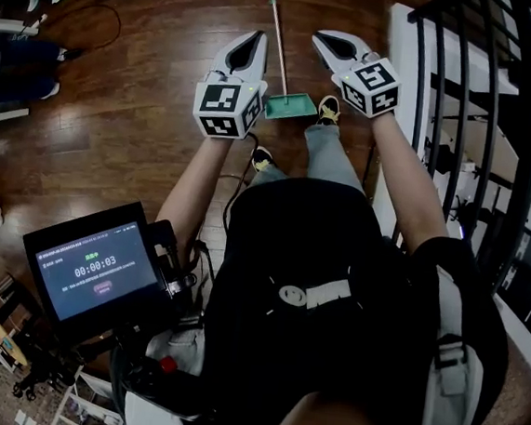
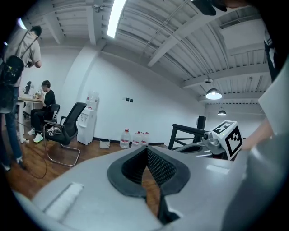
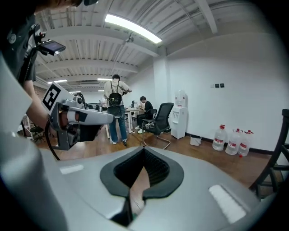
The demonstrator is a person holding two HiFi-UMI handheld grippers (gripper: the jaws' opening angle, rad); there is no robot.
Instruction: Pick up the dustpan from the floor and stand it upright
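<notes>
A green dustpan (image 1: 290,106) lies flat on the wooden floor, its long thin handle (image 1: 277,40) running away from me. In the head view it shows between my two grippers, which are held in the air above the floor. My left gripper (image 1: 257,36) is to the left of the handle, jaws shut with nothing in them. My right gripper (image 1: 320,36) is to the right of it, also shut and holding nothing. The left gripper view shows its own jaws (image 2: 146,151) closed tip to tip; the right gripper view shows the same (image 3: 144,151). The dustpan appears in neither gripper view.
The person's shoe (image 1: 329,108) stands right beside the pan. A black stair railing (image 1: 501,89) rises at the right. A tablet screen (image 1: 92,270) sits low left. An office chair (image 2: 67,128), water bottles (image 2: 133,139) and people (image 3: 116,108) are across the room.
</notes>
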